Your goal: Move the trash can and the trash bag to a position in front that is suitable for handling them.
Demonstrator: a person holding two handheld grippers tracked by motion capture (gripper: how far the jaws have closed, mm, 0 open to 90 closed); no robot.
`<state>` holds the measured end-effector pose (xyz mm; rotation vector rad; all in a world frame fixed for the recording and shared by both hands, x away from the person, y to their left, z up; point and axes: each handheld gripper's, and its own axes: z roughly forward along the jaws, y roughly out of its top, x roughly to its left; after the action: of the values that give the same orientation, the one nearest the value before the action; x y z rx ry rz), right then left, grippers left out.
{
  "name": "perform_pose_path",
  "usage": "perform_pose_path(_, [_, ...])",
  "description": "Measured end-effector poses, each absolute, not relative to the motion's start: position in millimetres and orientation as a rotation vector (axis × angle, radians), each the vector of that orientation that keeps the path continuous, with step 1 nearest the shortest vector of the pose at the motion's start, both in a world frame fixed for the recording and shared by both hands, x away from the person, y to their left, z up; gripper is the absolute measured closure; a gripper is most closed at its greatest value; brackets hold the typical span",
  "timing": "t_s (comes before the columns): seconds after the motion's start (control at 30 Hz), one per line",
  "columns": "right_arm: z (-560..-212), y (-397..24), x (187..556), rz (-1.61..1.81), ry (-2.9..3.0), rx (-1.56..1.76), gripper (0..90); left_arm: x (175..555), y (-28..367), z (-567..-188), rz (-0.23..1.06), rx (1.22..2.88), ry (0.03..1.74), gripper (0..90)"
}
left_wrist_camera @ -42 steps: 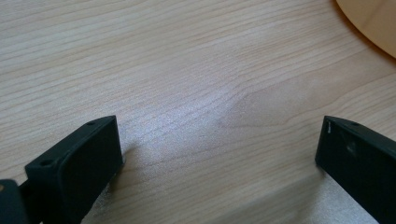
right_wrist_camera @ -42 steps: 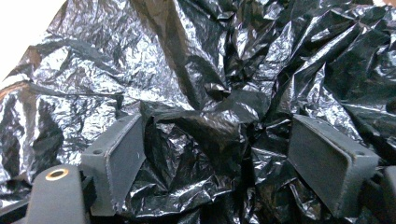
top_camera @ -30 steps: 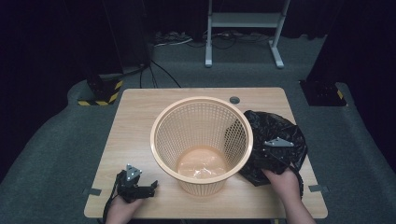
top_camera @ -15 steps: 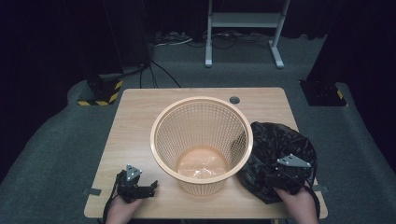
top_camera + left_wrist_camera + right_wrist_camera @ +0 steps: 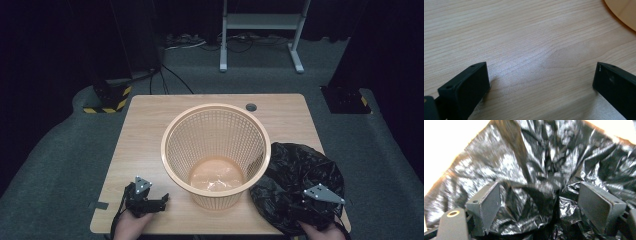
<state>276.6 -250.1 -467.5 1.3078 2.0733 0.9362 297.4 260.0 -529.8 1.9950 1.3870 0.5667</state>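
Below the high camera, a light wooden table (image 5: 150, 125) is seen, and an orange mesh basket (image 5: 216, 150) is placed upright near its middle, somewhat toward the front edge. A crumpled black plastic bag (image 5: 300, 175) is laid at the front right corner of the table, touching the right side of the basket. The right gripper (image 5: 312, 210) is held over the front part of the bag, with its grey three-cornered plate on top; a hand is seen behind it at the front edge. The left gripper (image 5: 150, 202) is rested on the table near the front left corner, just beside the basket but apart from it. A small dark round hole (image 5: 251, 107) is noticed near the back edge of the table.

From the left gripper view, the left gripper (image 5: 539, 82) is shown with its jaws spread wide over the bare table (image 5: 524, 37), with nothing between them. A curved orange part of the basket (image 5: 624, 12) is seen at the upper right.

From the right gripper view, the right gripper (image 5: 539, 202) is shown with its jaws wide apart, and folds of the black plastic bag (image 5: 549, 157) are bulged up between them. The jaws are not closed on the plastic.
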Motion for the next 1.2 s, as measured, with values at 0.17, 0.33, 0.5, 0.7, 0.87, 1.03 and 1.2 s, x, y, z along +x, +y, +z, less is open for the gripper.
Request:
perform_pose_path(0.17, [-440.4, -236.8, 280.1, 1.034, 2.019, 1.248, 18.7, 302.5, 253.0, -519.7, 0.540, 1.986, 1.344, 0.2])
perform_pose_path(0.33, [-422.5, -205.6, 315.4, 1.100, 1.980, 1.180, 18.7, 321.1, 233.0, -484.3, 0.565, 1.931, 1.287, 0.2])
perform_pose_path(0.5, [-420.4, -185.5, 354.3, 1.087, 1.916, 1.192, 18.9, 342.6, 226.3, -473.7, 0.658, 1.883, 1.339, 0.4])
perform_pose_path(0.7, [-430.7, -170.0, 366.6, 1.124, 1.984, 1.179, 19.3, 343.4, 218.7, -481.2, 0.577, 1.900, 1.299, 0.3])
perform_pose_path(0.87, [-433.1, -169.4, 354.5, 1.146, 1.970, 1.181, 23.2, 333.1, 209.3, -480.3, 0.603, 1.913, 1.266, 3.6])
perform_pose_path(1.03, [-433.5, -178.4, 353.9, 1.149, 1.959, 1.204, 17.8, 339.1, 213.4, -486.0, 0.590, 1.920, 1.296, 0.1])
perform_pose_path(1.2, [-425.7, -194.5, 349.0, 1.181, 1.904, 1.243, 14.9, 334.7, 239.6, -504.2, 0.624, 1.956, 1.363, 0.2])
